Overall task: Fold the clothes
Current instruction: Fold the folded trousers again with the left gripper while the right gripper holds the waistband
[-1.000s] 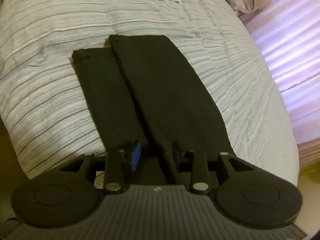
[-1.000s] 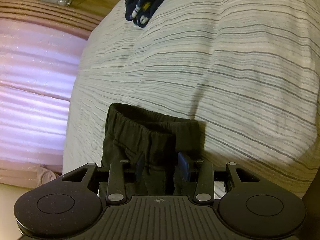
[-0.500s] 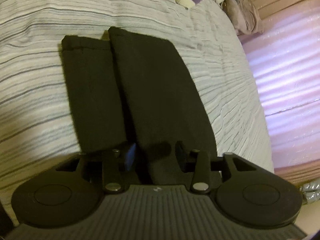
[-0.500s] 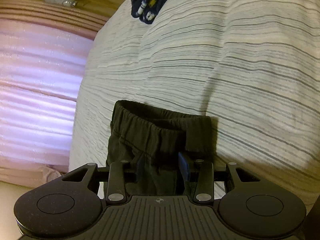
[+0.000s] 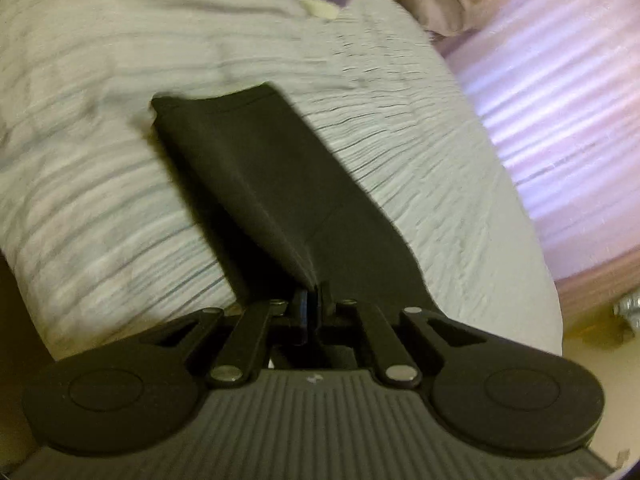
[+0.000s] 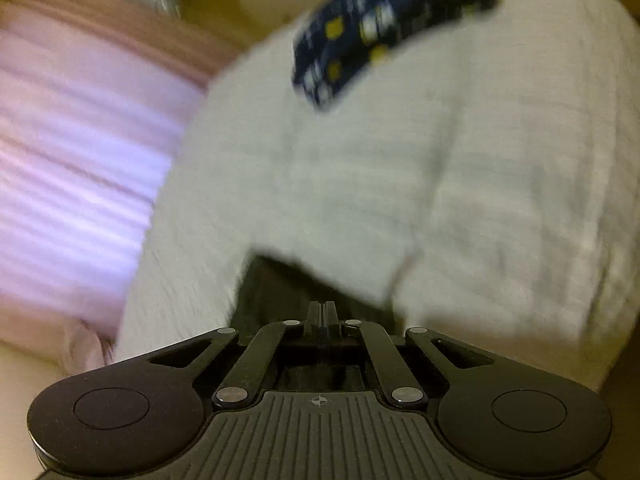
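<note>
A second ago both claws stood open over the black trousers (image 5: 280, 184), which lay flat on the bed with the two legs side by side; now the left claw (image 5: 313, 305) has just closed and pinches a fold of the dark cloth, so that one leg rises in a ridge toward the camera and covers most of the other. The right claw (image 6: 323, 312) has likewise just closed, its pads nearly together on the waistband end of the trousers (image 6: 280, 292); less of that end shows than before, and the gathered waistband is too blurred to make out. Both views are smeared by motion. The trousers rest on a bed (image 5: 120, 120) spread with a pale cover with thin grey stripes. A dark blue garment (image 6: 380, 28) with yellow and white marks lies near the far edge of the bed in the right view, well apart from the trousers. Beside the bed hangs a pink ribbed curtain (image 5: 568, 112), brightly lit.
</note>
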Tool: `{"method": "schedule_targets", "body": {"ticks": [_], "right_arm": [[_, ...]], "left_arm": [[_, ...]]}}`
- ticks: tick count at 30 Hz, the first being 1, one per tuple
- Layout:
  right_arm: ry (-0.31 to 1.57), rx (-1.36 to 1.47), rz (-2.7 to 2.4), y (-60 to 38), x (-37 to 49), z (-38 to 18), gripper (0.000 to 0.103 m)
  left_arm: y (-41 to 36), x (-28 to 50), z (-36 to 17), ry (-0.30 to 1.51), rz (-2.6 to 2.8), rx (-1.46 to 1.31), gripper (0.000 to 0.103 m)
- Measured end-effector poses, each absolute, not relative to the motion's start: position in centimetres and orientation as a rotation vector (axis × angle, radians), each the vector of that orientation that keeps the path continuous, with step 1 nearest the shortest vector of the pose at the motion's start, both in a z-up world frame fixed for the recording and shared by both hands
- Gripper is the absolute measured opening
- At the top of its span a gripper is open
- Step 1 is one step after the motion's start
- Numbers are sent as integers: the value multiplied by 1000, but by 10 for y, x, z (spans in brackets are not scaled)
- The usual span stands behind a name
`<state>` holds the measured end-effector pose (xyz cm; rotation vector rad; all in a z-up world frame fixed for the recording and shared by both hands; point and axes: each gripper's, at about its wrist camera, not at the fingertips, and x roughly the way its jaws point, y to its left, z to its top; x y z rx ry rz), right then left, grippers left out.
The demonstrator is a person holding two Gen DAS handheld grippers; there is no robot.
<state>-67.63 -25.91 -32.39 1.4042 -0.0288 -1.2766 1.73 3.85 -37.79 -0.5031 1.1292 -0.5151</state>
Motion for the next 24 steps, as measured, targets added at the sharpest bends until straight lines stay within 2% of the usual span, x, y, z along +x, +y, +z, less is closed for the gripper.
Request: {"method": "schedule_targets", "body": {"ticks": [1, 2, 3, 5, 7, 9, 12, 18, 19, 20, 24], "right_arm": [[-7, 1419, -1251, -258, -670, -328, 27], [-33, 1437, -1226, -256, -664, -333, 43], [-58, 1454, -1201, -255, -659, -338, 67], [-94, 1490, -1178, -257, -651, -349, 68], [-102, 1519, -1164, -261, -643, -360, 66], [-89, 1536, -1136, -268, -640, -365, 57], [-64, 1564, -1152, -273, -639, -376, 51], [-27, 1571, -1162, -272, -633, -381, 48], [-21, 1563, -1164, -273, -631, -381, 20], [2, 1540, -1190, -275, -629, -378, 10], [-36, 1326, -1164, -265, -626, -335, 7]], "left_arm": [[35, 18, -380, 1129, -505, -509, 2], [32, 19, -382, 1130, -495, -514, 2], [28, 21, -382, 1132, -493, -510, 2], [26, 22, -380, 1135, -499, -490, 2], [28, 22, -379, 1141, -508, -477, 2], [27, 25, -380, 1147, -510, -472, 2], [28, 23, -383, 1150, -509, -469, 2], [26, 27, -388, 1160, -504, -479, 4], [24, 27, -387, 1156, -510, -470, 4], [23, 28, -386, 1152, -515, -462, 3], [23, 27, -378, 1127, -546, -423, 2]]}}
